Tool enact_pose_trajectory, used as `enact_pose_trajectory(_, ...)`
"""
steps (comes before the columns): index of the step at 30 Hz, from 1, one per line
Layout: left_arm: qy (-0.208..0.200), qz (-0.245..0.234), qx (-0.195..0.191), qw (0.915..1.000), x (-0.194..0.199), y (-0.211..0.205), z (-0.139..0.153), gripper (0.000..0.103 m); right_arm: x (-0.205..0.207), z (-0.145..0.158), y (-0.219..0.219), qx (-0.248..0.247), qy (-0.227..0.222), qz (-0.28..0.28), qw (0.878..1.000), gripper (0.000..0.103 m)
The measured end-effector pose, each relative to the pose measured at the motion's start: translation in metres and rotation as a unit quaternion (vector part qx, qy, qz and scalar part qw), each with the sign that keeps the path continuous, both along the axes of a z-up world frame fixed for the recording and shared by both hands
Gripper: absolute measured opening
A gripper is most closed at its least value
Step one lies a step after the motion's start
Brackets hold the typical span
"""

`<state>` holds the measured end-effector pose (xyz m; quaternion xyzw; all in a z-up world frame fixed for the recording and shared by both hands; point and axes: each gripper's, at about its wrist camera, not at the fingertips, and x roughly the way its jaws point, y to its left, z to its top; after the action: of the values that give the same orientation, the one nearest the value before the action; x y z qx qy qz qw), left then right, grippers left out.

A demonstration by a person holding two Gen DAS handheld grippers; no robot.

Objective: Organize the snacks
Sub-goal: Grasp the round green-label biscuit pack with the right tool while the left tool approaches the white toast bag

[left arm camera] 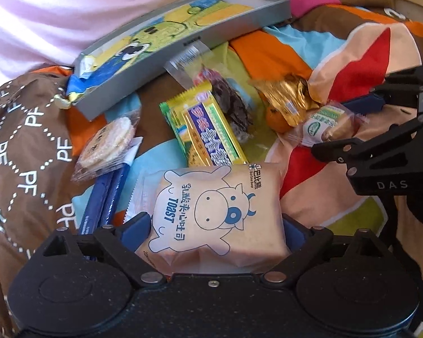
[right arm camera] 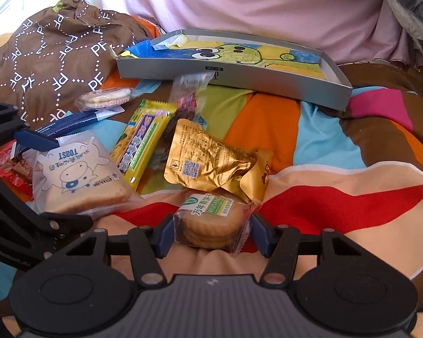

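Snacks lie scattered over the patchwork bedspread (right arm camera: 338, 146), just in front of your shallow grey cardboard tray (right arm camera: 239, 71). Your left gripper (left arm camera: 215, 229) has its jaws clamped on the cow-printed toast packet (left arm camera: 211, 208); your right gripper (right arm camera: 211, 235) has its jaws pinching the clear-wrapped round biscuit pack (right arm camera: 211, 222), near the crumpled gold foil pouch (right arm camera: 208, 160).

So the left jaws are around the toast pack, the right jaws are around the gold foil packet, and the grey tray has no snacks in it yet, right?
Not quite: the right wrist view shows the right gripper around the round biscuit pack; the gold foil packet lies beyond it. The rest holds.
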<state>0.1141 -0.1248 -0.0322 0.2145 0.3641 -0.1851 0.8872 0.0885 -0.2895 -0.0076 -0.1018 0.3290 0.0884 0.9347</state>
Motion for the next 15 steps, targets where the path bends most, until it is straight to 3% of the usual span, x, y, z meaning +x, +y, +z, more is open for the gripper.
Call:
enact_pose_trajectory(5, -0.028, -0.006, -0.018, 0.9994, -0.021, 0.001, 0.008, 0.08, -0.004, 0.004, 0.002, -0.014, -0.008, 0.002, 1.0, 0.06)
enact_pose_trajectory(7, -0.021, -0.016, -0.009, 0.9996, -0.024, -0.002, 0.005, 0.069, -0.005, 0.004, 0.004, -0.02, -0.009, 0.006, 1.0, 0.06)
enact_pose_trajectory(10, -0.033, -0.014, 0.015, 0.9993, -0.027, -0.004, 0.0, 0.072, -0.006, 0.004, 0.006, -0.025, -0.01, 0.009, 1.0, 0.061)
enact_pose_trajectory(15, -0.034, 0.008, 0.01, 0.9993, -0.019, 0.003, -0.001, 0.084, -0.005, 0.003, 0.004, -0.018, -0.007, 0.006, 1.0, 0.061)
